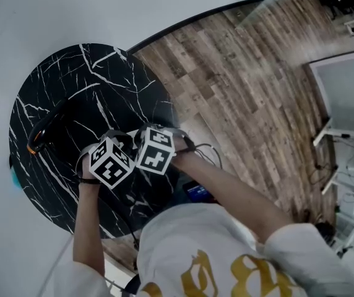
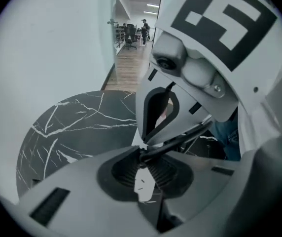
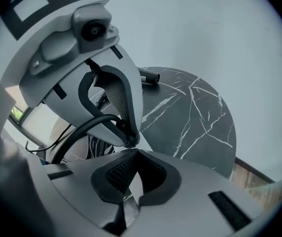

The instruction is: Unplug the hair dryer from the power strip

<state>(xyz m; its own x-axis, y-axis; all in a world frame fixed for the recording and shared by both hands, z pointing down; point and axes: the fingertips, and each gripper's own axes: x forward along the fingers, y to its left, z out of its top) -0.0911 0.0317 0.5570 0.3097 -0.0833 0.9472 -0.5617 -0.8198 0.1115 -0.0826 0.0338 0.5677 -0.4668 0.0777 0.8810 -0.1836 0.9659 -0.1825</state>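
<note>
Since both tools meet tip to tip over one spot on the table (image 1: 59, 85), everything I care about sits right under them. My left tongs (image 2: 142, 156) are pinched nearly together, and the black cord (image 2: 178, 139) ends exactly at their tips. I read that as a clamp on the cord at or just behind the plug, though the plug itself is hidden from me. From those tips the cord runs away to the right and slightly upward in the left gripper view. My right tongs (image 3: 132, 153) are clenched fully, with nothing I can make out between the pads, and their tips touch the left pair's tips. Through the slit in each pair I see a white surface directly below, which I take to be the power strip (image 2: 144, 184). The hair dryer (image 1: 41, 135) lies well apart, beyond the left tongs on their outer side, near the table's edge, so it plays no part in the pull.

As I judge it, the coming move turns on this: the plug sits straight beneath the left tips, and both tools point steeply down onto it. Its pins should therefore come out back along the line of the tongs, upward, not sideways along the cord. The left hand has the hold. The right, just beside it, is placed to press the strip down while I lift.
</note>
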